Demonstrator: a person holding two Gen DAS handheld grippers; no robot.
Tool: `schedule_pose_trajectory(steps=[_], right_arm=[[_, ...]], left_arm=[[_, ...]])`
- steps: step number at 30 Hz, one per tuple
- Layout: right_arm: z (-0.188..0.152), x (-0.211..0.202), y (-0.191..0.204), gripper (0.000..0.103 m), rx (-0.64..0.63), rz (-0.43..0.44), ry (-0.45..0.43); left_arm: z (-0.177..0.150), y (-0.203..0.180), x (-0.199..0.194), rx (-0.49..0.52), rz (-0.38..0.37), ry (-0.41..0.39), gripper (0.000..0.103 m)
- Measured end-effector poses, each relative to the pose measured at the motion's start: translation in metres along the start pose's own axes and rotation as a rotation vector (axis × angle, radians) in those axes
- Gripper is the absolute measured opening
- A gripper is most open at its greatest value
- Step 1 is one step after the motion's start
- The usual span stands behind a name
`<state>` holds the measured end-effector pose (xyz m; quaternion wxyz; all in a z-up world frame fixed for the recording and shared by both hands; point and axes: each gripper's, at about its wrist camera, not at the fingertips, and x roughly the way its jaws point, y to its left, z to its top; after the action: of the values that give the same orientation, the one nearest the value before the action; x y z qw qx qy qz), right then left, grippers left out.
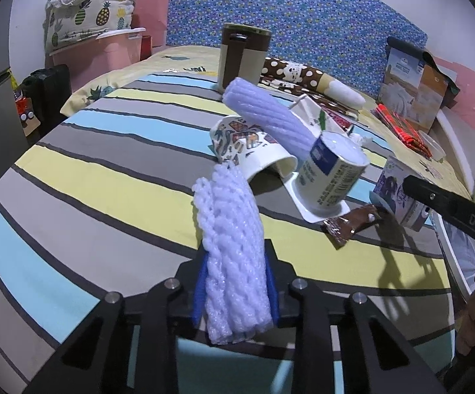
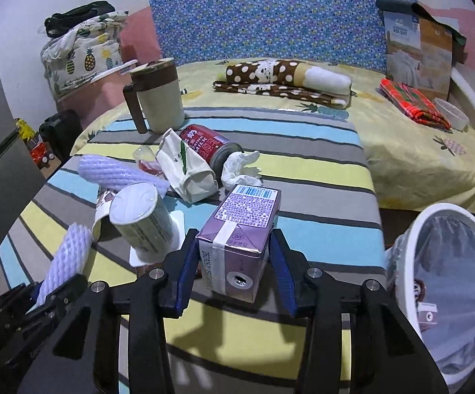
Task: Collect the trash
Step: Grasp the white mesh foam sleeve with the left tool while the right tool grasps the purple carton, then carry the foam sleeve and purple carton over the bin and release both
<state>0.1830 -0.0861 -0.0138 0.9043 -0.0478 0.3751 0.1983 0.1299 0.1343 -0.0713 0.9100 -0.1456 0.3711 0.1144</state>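
Note:
My left gripper [image 1: 236, 262] is shut on a white foam net sleeve [image 1: 229, 229] and holds it above the striped cloth; it also shows in the right wrist view [image 2: 68, 256]. My right gripper [image 2: 234, 246] has its jaws around a purple drink carton [image 2: 240, 229], touching or nearly touching its sides. Ahead of the left gripper lie a patterned paper cup [image 1: 250, 151], a yogurt cup [image 1: 331, 177], a purple foam sleeve [image 1: 267, 115] and a brown wrapper [image 1: 349, 226]. A red can [image 2: 209, 146], a crumpled tissue [image 2: 240, 167] and a white paper bag [image 2: 188, 170] lie farther back.
A white bin with a plastic liner [image 2: 447, 282] stands at the right off the bed's edge. A brown-and-cream mug [image 2: 157, 95] stands at the back left of the striped cloth [image 2: 303, 151]. A spotted pillow [image 2: 286, 75] and a red plaid cloth [image 2: 414, 101] lie behind.

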Motion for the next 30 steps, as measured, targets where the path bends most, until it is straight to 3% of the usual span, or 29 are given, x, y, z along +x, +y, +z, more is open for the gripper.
schedule_pose_trajectory(steps=[19, 30], right_arm=[[-0.012, -0.036, -0.024, 0.045, 0.015, -0.004, -0.066], [-0.032, -0.056, -0.058, 0.045, 0.08, -0.039, -0.069]], left_arm=[[-0.003, -0.046, -0.041, 0.085, -0.079, -0.042, 0.03], [-0.004, -0.097, -0.051, 0.168, -0.203, -0.036, 0.03]])
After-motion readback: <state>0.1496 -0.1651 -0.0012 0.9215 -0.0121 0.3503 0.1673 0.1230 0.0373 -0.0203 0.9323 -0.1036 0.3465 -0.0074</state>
